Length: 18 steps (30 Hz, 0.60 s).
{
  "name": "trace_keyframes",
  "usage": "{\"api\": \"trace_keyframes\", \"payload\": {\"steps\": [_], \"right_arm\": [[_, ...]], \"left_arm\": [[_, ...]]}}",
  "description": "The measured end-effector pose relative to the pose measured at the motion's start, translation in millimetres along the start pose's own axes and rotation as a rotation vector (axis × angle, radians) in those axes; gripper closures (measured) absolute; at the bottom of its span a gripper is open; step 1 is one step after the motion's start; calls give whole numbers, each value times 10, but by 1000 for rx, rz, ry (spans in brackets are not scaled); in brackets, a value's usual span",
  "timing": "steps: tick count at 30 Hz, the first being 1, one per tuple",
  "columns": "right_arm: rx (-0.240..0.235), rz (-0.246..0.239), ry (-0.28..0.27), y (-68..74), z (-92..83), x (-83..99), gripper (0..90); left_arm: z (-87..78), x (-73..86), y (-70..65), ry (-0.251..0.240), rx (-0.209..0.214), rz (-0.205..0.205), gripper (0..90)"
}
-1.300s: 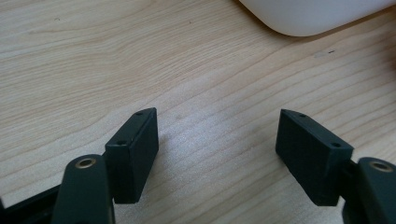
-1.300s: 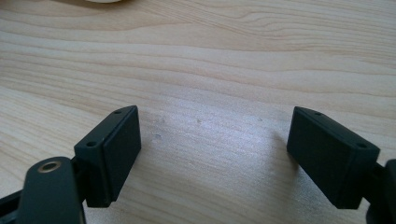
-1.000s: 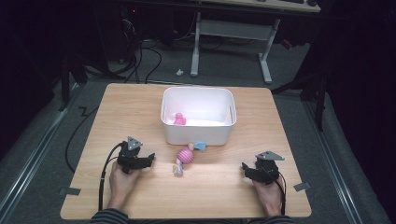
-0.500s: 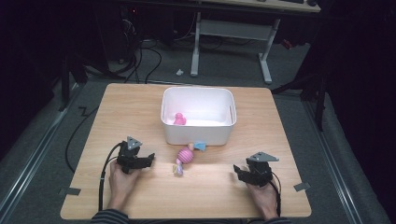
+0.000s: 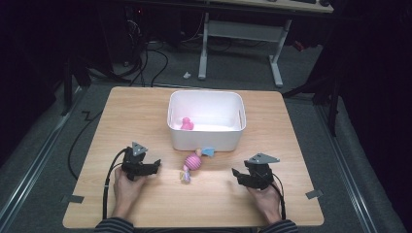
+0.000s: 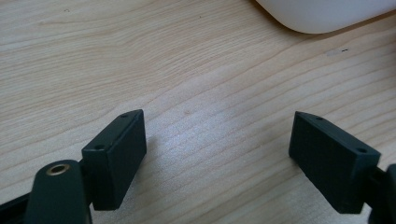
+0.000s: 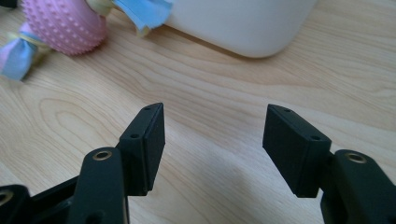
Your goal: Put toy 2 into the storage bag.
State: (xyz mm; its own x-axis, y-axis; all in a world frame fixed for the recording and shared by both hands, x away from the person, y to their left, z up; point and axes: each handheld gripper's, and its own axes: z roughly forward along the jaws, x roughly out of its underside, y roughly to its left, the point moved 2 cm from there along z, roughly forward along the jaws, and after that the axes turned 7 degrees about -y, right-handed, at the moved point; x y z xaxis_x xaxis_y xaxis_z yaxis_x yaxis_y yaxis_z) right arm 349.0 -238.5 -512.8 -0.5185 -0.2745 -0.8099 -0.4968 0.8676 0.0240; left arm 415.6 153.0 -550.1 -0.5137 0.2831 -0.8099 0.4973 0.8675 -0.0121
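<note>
A pink knobbly ball toy (image 5: 193, 162) with blue and yellow ribbon ends lies on the wooden table just in front of the white bin (image 5: 204, 141). A small pink object (image 5: 186, 124) sits inside the bin. My left gripper (image 5: 156, 166) rests low to the left of the toy; its jaws have just been opening and stand wide over bare wood (image 6: 219, 154). My right gripper (image 5: 235, 174) is to the right of the toy. Its jaws have just been closing, are still apart and have nothing between them (image 7: 215, 140). The toy (image 7: 65, 25) lies ahead of them to the left.
The bin's rounded corner shows at the top of the left gripper view (image 6: 322, 14) and of the right gripper view (image 7: 243, 23). Bare tabletop (image 5: 145, 116) lies to both sides of the bin. Beyond the table stands a desk frame (image 5: 238, 43) with cables on the floor.
My right gripper has moved left, toward the toy, and risen a little. The left hand has stayed where it was.
</note>
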Motion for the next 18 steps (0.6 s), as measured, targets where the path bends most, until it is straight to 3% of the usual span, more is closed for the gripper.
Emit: {"api": "trace_keyframes", "payload": {"steps": [10, 18], "right_arm": [[-63, -38, -21, 188, 80, -193, 398], [-100, -99, -28, 365, 176, -337, 402]], "left_arm": [[4, 0, 3, 3, 1, -1, 173], [4, 0, 2, 3, 1, -2, 172]]}}
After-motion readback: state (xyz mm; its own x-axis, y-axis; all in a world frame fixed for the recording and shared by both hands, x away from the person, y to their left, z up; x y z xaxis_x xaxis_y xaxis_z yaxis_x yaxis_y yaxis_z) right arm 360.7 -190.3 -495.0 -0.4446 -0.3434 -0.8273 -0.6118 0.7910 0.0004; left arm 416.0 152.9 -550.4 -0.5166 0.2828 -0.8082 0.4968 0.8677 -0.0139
